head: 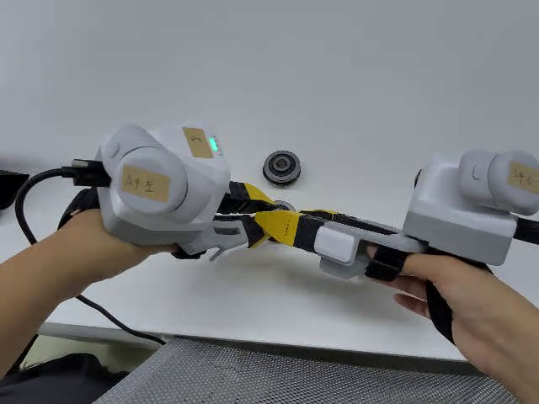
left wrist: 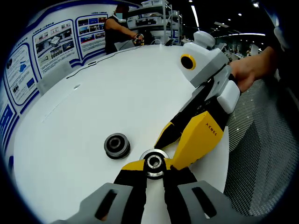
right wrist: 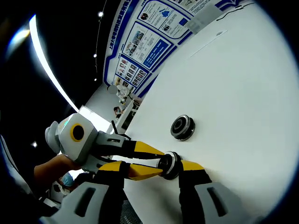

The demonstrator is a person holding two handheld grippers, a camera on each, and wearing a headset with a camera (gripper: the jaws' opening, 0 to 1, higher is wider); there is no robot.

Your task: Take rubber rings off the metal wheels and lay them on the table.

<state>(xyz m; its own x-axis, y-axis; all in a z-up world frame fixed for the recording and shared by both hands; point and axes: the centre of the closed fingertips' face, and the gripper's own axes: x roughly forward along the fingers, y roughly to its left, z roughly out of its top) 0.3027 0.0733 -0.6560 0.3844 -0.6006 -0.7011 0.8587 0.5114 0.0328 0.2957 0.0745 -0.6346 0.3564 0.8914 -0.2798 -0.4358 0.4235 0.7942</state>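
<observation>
In the head view the left gripper (head: 271, 212) and the right gripper (head: 296, 217) meet tip to tip over the white table (head: 253, 101). Their yellow jaws crowd around a metal wheel (head: 285, 204), leaving just a sliver of it visible. A second wheel (head: 281, 167) lies flat on the table just behind the jaws, apart from both grippers. A black cable (head: 34, 181) loops off the left gripper's back, a dark object (head: 7, 187) is cut off at the left edge, and a grey mesh surface (head: 253, 379) lies below the table's near edge. In the left gripper view the left gripper (left wrist: 154, 169) has its jaws pressed against either side of the metal wheel (left wrist: 154, 163), pinching it just above the table. The right gripper (left wrist: 163, 144) reaches in from the right, and its yellow jaws hide the wheel's far side. The second wheel (left wrist: 117, 145), with a dark rubber ring (left wrist: 107, 148) around its rim, sits to the left. A person (left wrist: 117, 28) stands at the far end of the table, beside wall posters (left wrist: 51, 51). In the right gripper view the right gripper (right wrist: 169, 171) also pinches the metal wheel (right wrist: 170, 165) between its jaws, while the left gripper (right wrist: 156, 161) comes in from the left onto the same wheel. I cannot tell whether this wheel carries a ring. The second wheel (right wrist: 182, 127) rests just beyond.
</observation>
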